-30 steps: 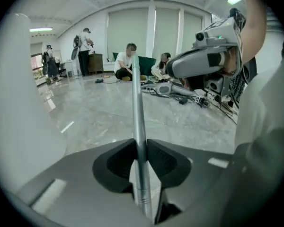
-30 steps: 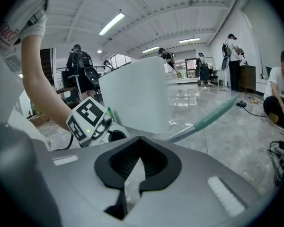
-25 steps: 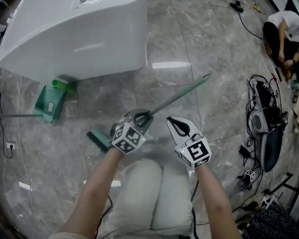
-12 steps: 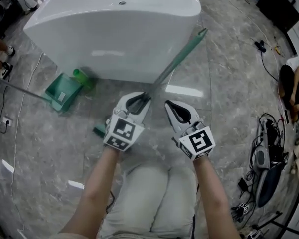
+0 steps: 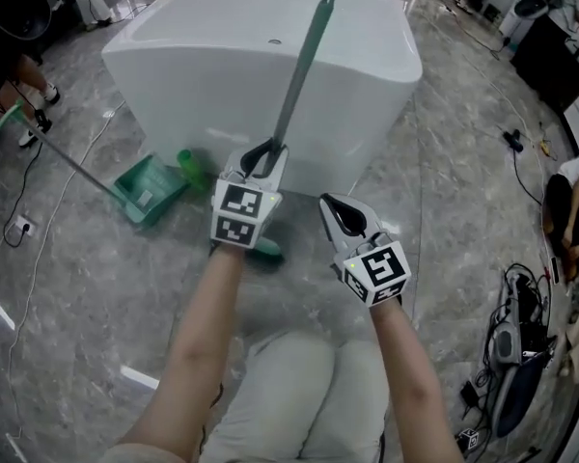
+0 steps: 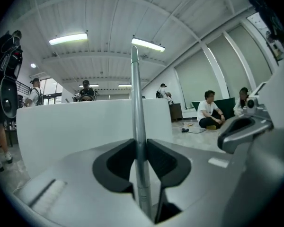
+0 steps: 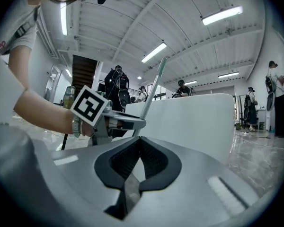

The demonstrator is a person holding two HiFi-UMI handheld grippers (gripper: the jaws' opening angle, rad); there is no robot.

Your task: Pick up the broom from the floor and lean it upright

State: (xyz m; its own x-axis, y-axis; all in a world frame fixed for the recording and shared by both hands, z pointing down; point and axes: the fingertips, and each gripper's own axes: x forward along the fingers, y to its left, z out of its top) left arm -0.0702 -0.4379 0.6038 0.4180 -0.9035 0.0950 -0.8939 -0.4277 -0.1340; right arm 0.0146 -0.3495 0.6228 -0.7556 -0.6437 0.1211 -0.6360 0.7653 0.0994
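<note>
The broom's grey-green handle (image 5: 299, 75) rises steeply in front of the white bathtub (image 5: 270, 66), its top end above the tub's rim. My left gripper (image 5: 265, 152) is shut on the lower handle; in the left gripper view the handle (image 6: 136, 103) stands pinched between the black pads (image 6: 118, 162). The green broom head (image 5: 265, 250) shows just below that gripper, near the floor. My right gripper (image 5: 333, 205) hangs beside it to the right, shut, tips touching, nothing held. From the right gripper view (image 7: 141, 140) the handle (image 7: 154, 86) and the left gripper (image 7: 118, 122) show at the left.
A green dustpan (image 5: 150, 189) with a long handle (image 5: 68, 157) and a green bottle (image 5: 188, 159) lie at the tub's left foot. Cables and equipment (image 5: 521, 336) crowd the right floor. A person (image 5: 569, 201) sits at the far right; others stand beyond the tub.
The broom handle has swung from lying low and pointing right to nearly upright before the tub. Both grippers have risen and moved toward the tub, the left one still holding the handle.
</note>
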